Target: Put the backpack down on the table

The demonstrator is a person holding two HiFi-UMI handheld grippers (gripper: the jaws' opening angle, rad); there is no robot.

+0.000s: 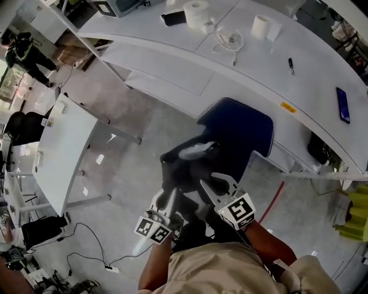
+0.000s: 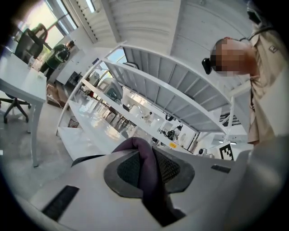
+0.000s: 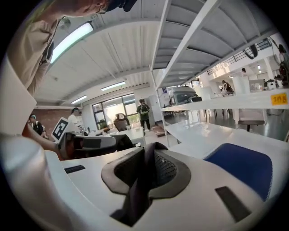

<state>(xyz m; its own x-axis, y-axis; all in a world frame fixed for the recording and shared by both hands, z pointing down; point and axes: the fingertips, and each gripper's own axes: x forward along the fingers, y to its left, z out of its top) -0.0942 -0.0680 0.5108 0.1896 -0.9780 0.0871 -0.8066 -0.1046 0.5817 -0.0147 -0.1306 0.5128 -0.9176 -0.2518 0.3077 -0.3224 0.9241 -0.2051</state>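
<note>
Holding the black backpack (image 1: 181,172) up off the floor by its straps, close in front of the body, on the near side of the blue chair (image 1: 241,129). Pinching a purplish strap loop (image 2: 135,143) in the left gripper (image 2: 146,164), pads pressed nearly together onto it. Clamping a second dark strap (image 3: 135,198) the same way in the right gripper (image 3: 149,162).

Not yet at the curved white table (image 1: 316,80), farther off beyond the chair and carrying paper rolls (image 1: 197,12), a cable (image 1: 229,41) and a phone (image 1: 343,105).

Judged as mid-carry: lifted, not delivered. Next, most likely: bring the load forward over the chair, choose a bare stretch of tabletop away from the clutter, lower until the base sits flat, then spread both pairs of jaws to free the straps.
</note>
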